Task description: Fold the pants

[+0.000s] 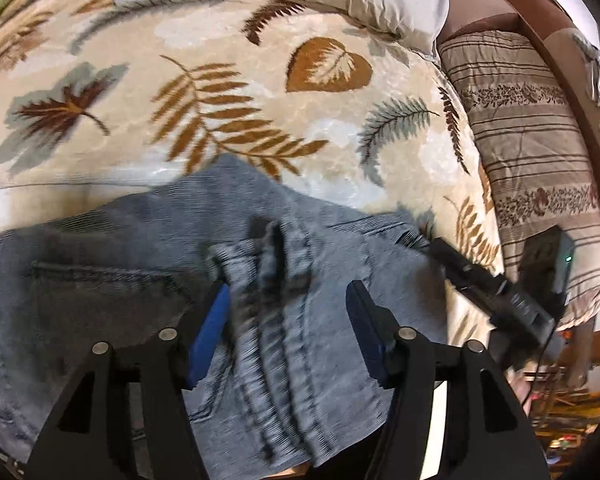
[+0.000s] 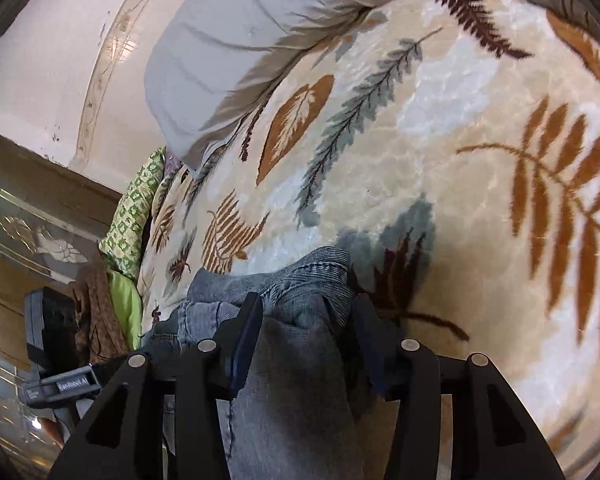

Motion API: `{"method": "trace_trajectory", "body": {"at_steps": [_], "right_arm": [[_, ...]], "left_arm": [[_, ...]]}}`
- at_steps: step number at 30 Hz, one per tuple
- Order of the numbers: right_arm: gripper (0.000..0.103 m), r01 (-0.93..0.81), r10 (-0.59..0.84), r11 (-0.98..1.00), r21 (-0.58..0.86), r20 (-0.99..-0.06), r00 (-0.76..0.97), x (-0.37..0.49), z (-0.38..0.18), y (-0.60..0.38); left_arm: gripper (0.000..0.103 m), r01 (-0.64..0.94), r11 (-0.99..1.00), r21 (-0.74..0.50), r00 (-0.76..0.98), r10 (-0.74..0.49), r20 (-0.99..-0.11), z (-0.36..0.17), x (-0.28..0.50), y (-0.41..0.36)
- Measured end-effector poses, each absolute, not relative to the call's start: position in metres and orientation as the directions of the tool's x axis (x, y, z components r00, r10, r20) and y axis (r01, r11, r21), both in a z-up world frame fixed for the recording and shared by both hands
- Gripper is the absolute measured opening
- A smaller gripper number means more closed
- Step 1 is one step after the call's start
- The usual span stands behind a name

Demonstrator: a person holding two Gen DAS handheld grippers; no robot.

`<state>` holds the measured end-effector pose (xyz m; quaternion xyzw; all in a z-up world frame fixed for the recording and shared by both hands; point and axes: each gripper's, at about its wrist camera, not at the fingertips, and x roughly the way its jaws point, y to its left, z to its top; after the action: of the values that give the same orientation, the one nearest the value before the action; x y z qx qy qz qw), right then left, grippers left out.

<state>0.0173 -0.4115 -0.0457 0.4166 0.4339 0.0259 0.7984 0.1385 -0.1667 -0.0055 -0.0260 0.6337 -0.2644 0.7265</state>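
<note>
Faded blue denim pants lying bunched on the leaf-patterned cream blanket.
Left gripper and right gripper are straddling denim folds, jaws partly parted, pads pressing nothing; grey pillow is lying beyond the pants.

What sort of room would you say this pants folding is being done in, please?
Most likely a bedroom: the jeans lie on a bed spread with a leaf-patterned blanket, with a pale pillow and a striped comforter alongside.
</note>
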Motion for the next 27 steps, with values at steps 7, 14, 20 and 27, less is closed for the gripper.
{"method": "trace_trajectory", "body": {"at_steps": [7, 14, 20, 27], "right_arm": [[0.021, 0.113, 0.371, 0.814, 0.57, -0.66, 0.653, 0.024, -0.007, -0.378], [0.026, 0.221, 0.288, 0.854, 0.471, -0.782, 0.553, 0.031, -0.045, -0.388], [0.033, 0.223, 0.371, 0.77, 0.597, -0.705, 0.605, -0.005, -0.025, -0.398], [0.03, 0.191, 0.274, 0.886, 0.422, -0.81, 0.518, -0.027, -0.039, -0.373]], "left_arm": [[0.057, 0.4, 0.863, -0.309, -0.002, -0.337, -0.942, -0.03, 0.121, -0.186], [0.05, 0.448, 0.862, -0.237, 0.055, -0.291, -0.955, -0.03, 0.108, -0.189], [0.052, 0.433, 0.837, -0.334, 0.006, -0.374, -0.928, -0.01, 0.089, -0.167], [0.06, 0.519, 0.826, -0.22, 0.042, -0.281, -0.959, -0.032, 0.053, -0.177]]}}
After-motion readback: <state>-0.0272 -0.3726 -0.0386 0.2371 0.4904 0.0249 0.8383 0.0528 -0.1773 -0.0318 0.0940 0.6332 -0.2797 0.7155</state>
